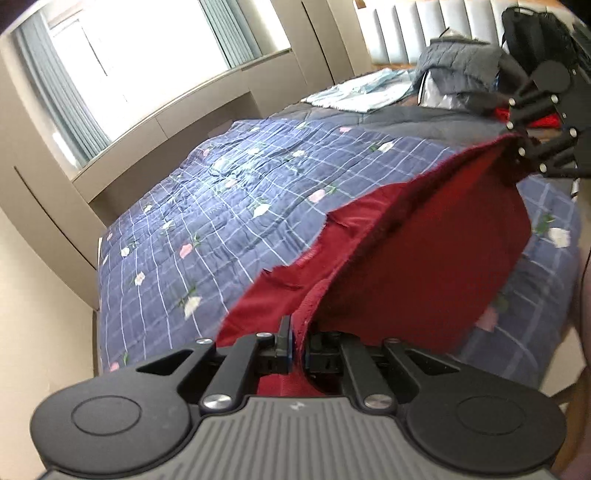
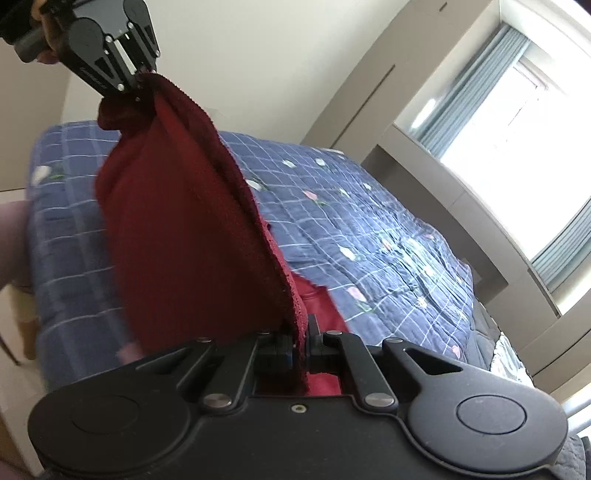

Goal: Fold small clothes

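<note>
A dark red cloth [image 1: 424,240] hangs stretched between my two grippers above the bed. My left gripper [image 1: 299,336] is shut on one end of its upper edge. My right gripper [image 1: 517,144] is shut on the other end, at the upper right of the left wrist view. In the right wrist view the right gripper [image 2: 301,338] pinches the red cloth [image 2: 184,229], and the left gripper [image 2: 142,77] holds the far corner at the upper left. The cloth's lower part sags toward the quilt.
A blue checked quilt with flowers [image 1: 221,192] covers the bed. A grey blanket heap [image 1: 458,62], a light blue garment [image 1: 362,92] and a black backpack [image 1: 532,29] lie toward the headboard. A window with curtains [image 2: 517,122] lines the far wall.
</note>
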The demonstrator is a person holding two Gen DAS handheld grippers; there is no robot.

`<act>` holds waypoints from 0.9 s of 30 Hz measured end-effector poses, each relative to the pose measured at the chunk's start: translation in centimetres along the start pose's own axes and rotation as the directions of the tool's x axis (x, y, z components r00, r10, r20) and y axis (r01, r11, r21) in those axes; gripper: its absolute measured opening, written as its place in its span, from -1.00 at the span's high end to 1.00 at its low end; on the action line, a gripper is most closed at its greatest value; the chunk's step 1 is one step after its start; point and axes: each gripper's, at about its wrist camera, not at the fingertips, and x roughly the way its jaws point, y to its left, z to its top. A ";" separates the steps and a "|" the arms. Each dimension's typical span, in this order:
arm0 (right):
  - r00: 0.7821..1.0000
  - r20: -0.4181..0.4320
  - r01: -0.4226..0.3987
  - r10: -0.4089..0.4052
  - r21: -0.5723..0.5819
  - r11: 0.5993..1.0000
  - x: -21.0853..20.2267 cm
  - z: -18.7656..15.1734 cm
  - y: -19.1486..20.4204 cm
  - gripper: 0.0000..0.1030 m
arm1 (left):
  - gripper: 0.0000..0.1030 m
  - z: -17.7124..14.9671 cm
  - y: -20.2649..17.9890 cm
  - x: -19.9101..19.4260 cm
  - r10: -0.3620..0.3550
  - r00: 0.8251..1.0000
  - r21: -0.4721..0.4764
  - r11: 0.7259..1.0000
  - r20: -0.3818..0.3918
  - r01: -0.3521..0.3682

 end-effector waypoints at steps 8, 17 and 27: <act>0.998 -0.060 -0.016 0.016 -0.002 1.000 8.9 1.0 -3.9 0.89 | 0.90 1.9 4.3 9.7 -0.018 0.995 -0.051 0.999 -0.101 0.013; 0.984 -0.141 -0.092 0.107 0.110 0.990 19.6 -0.1 -7.0 0.81 | 0.78 1.0 8.8 19.1 -0.106 0.977 -0.177 0.982 -0.183 0.073; 0.963 -0.182 -0.142 0.200 0.289 0.947 25.5 -2.8 -8.0 0.59 | -0.76 -1.0 12.8 24.4 -0.243 0.948 -0.259 0.948 -0.204 0.187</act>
